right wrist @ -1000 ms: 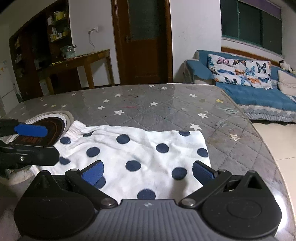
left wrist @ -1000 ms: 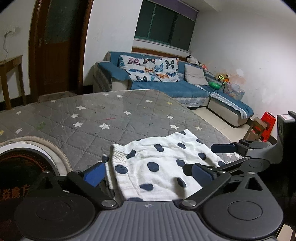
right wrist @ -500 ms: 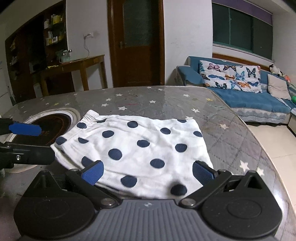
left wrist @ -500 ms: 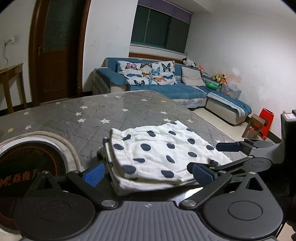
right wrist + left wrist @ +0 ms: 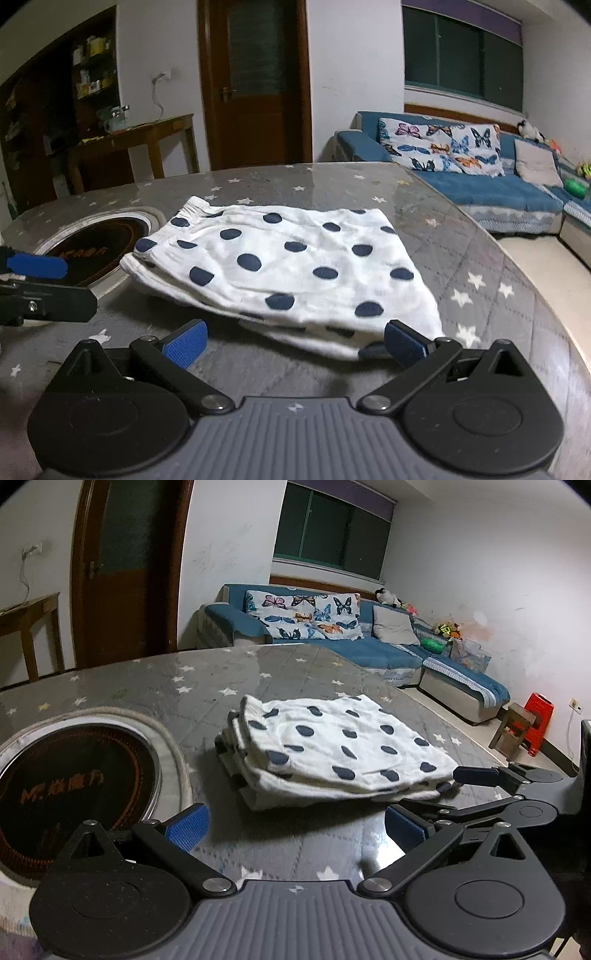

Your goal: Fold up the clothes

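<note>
A white garment with dark blue dots (image 5: 332,749) lies folded in layers on the grey star-patterned table (image 5: 221,679). It also shows in the right wrist view (image 5: 291,266). My left gripper (image 5: 295,825) is open and empty, a little short of the garment's near edge. My right gripper (image 5: 295,345) is open and empty, just short of the garment's near right corner. The right gripper's fingers (image 5: 476,775) show at the right of the left wrist view. The left gripper's fingers (image 5: 37,266) show at the left of the right wrist view.
A round dark inset plate with a pale rim (image 5: 74,775) sits in the table left of the garment, also in the right wrist view (image 5: 92,251). A blue sofa (image 5: 332,642), a wooden door (image 5: 255,85) and a side table (image 5: 136,140) stand beyond. The table edge (image 5: 535,295) curves at right.
Both grippers have pulled back from the garment and sit farther from it and lower. The garment stays folded on the table.
</note>
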A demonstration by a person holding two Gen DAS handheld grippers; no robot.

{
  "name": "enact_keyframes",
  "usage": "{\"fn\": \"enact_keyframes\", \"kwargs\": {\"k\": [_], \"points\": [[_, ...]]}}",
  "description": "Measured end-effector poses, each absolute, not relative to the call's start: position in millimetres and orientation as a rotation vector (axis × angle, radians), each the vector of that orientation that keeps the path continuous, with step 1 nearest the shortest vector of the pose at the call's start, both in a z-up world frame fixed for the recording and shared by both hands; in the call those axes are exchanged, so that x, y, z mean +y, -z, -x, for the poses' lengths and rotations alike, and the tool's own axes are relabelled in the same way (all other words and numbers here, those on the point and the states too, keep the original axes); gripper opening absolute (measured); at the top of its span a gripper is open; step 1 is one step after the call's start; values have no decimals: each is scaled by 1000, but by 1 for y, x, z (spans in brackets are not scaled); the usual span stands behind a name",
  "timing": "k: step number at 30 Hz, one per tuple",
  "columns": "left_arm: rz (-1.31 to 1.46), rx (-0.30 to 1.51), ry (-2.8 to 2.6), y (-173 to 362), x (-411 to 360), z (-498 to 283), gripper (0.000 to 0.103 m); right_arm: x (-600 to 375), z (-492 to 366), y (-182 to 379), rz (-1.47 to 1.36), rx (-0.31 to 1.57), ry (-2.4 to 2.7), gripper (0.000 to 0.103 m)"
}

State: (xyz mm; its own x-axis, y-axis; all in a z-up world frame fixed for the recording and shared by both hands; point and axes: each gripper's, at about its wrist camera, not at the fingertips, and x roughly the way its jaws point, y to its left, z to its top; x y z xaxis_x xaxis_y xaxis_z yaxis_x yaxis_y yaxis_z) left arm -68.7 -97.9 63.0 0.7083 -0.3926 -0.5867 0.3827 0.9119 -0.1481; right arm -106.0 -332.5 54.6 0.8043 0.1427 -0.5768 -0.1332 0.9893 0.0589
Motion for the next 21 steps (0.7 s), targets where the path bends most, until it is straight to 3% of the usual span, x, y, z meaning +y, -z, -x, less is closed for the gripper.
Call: {"fn": "enact_keyframes", "kwargs": {"k": [21], "points": [[-13, 682, 429, -54, -94, 97, 103, -327, 136, -51, -78, 617, -122, 103]]}}
